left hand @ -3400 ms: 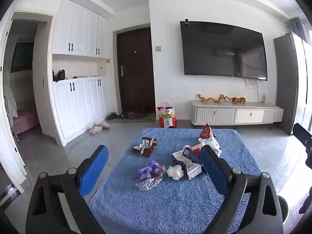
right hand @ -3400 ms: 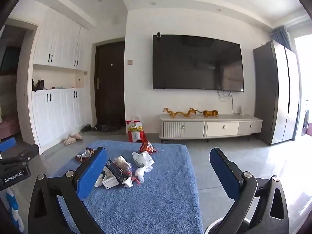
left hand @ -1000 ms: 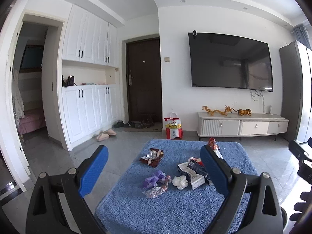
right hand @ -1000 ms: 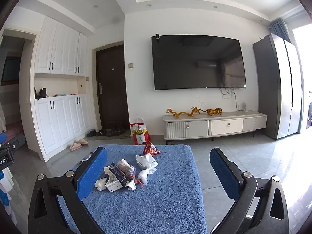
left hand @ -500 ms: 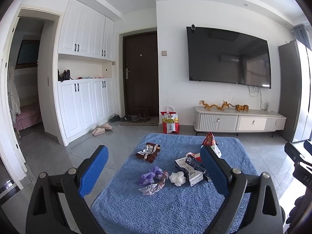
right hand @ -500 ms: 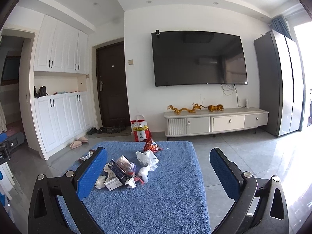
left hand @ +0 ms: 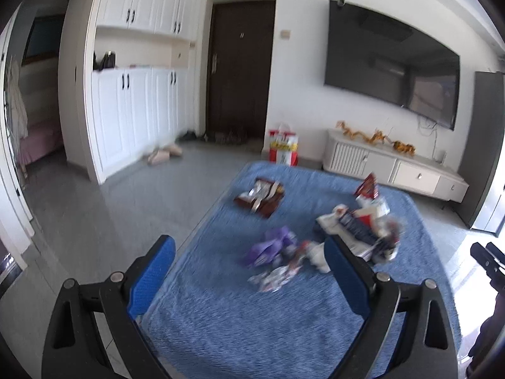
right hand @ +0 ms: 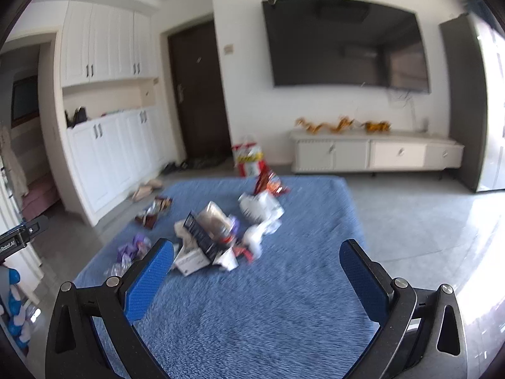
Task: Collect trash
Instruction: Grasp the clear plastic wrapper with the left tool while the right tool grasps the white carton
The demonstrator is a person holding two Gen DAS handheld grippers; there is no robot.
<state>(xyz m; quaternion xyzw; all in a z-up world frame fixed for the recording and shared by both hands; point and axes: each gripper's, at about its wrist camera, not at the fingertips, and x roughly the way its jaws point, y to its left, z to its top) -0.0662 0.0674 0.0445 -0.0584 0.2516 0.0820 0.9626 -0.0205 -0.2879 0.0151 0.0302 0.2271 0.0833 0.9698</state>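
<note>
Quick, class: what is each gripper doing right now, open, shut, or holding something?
Left gripper: open, holding nothing.
Right gripper: open, holding nothing.

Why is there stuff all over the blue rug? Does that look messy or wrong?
Yes. Trash is scattered on the blue rug: a brown wrapper lying apart, a purple wrapper, a red snack bag and a heap of crumpled packets. Both grippers are open, holding nothing.
</note>
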